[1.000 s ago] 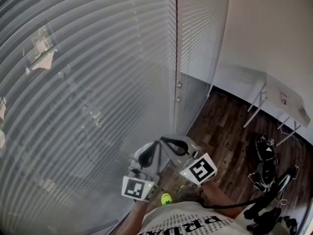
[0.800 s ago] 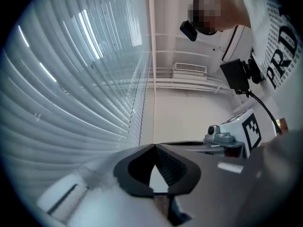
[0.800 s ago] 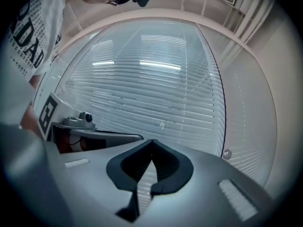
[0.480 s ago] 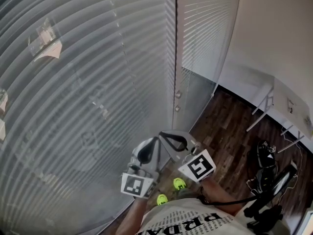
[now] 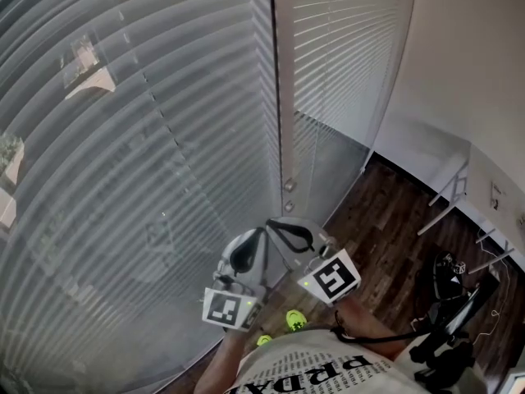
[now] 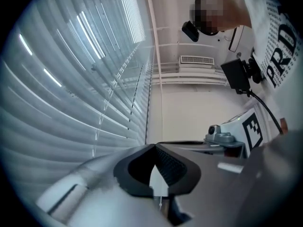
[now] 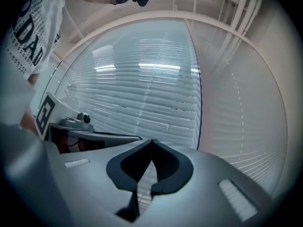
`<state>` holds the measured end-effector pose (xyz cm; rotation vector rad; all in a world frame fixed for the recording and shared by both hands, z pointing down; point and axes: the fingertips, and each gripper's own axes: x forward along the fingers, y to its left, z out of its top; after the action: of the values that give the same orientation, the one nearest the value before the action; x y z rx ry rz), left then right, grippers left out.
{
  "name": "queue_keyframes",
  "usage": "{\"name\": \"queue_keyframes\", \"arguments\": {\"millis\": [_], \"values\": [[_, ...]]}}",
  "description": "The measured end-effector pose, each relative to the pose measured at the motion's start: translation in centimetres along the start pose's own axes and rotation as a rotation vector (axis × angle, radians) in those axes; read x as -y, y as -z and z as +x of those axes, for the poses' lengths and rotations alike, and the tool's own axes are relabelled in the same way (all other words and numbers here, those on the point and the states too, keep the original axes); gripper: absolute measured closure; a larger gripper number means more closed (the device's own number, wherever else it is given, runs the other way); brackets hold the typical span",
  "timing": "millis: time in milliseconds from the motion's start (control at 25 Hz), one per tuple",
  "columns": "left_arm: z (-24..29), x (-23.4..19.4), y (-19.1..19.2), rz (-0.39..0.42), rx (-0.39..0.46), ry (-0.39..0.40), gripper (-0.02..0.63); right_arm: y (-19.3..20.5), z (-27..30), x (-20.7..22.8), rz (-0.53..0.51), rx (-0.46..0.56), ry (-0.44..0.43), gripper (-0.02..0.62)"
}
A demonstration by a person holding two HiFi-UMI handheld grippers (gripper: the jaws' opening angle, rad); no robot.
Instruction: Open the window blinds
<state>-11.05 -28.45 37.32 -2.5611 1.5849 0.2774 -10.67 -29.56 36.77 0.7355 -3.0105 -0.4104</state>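
White slatted blinds (image 5: 123, 138) hang shut over the big window on the left, and a second panel (image 5: 344, 56) hangs right of a dark frame post (image 5: 274, 97). Low in the head view, my left gripper (image 5: 246, 251) and right gripper (image 5: 289, 230) are held side by side, close in front of the slats. Each is shut with nothing between its pads. In the left gripper view the blinds (image 6: 71, 79) fill the left side beyond the left gripper (image 6: 154, 146). The right gripper (image 7: 151, 142) faces the blinds (image 7: 142, 89) and touches nothing.
Two small knobs (image 5: 288, 194) sit low on the post. Dark wood floor (image 5: 385, 228) runs to the right, with a white table (image 5: 459, 179) by the wall and a dark bag with cables (image 5: 447, 273). The person's yellow-green shoes (image 5: 294, 322) stand below the grippers.
Both grippers have moved together along the window, and the frame post has slid left in the picture and now stands nearer above them. Both jaws stay shut.
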Motion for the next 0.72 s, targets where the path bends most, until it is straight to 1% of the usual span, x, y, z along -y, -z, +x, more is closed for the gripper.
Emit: {"name": "queue_keyframes", "arguments": {"millis": [160, 400, 560, 640, 720], "values": [[1.7, -0.4, 1.2, -0.027, 0.0, -0.034, 0.615, 1.4, 0.3, 1.6, -0.016, -0.011, -0.017, 0.588], [4.3, -0.5, 1.8, -0.013, -0.002, -0.055, 0.615, 2.4, 0.6, 4.3, -0.046, -0.027, -0.014, 0.584], [5.3, 0.0, 2.7, -0.041, 0.0, -0.055, 0.615, 3.6, 0.2, 6.0, -0.086, -0.062, 0.021, 0.544], [5.7, 0.2, 3.0, -0.036, 0.001, -0.056, 0.615, 4.2, 0.2, 6.8, -0.1, -0.078, 0.034, 0.511], [5.7, 0.1, 3.4, -0.023, -0.018, -0.063, 0.615, 4.5, 0.1, 7.3, -0.114, -0.092, 0.045, 0.497]]}}
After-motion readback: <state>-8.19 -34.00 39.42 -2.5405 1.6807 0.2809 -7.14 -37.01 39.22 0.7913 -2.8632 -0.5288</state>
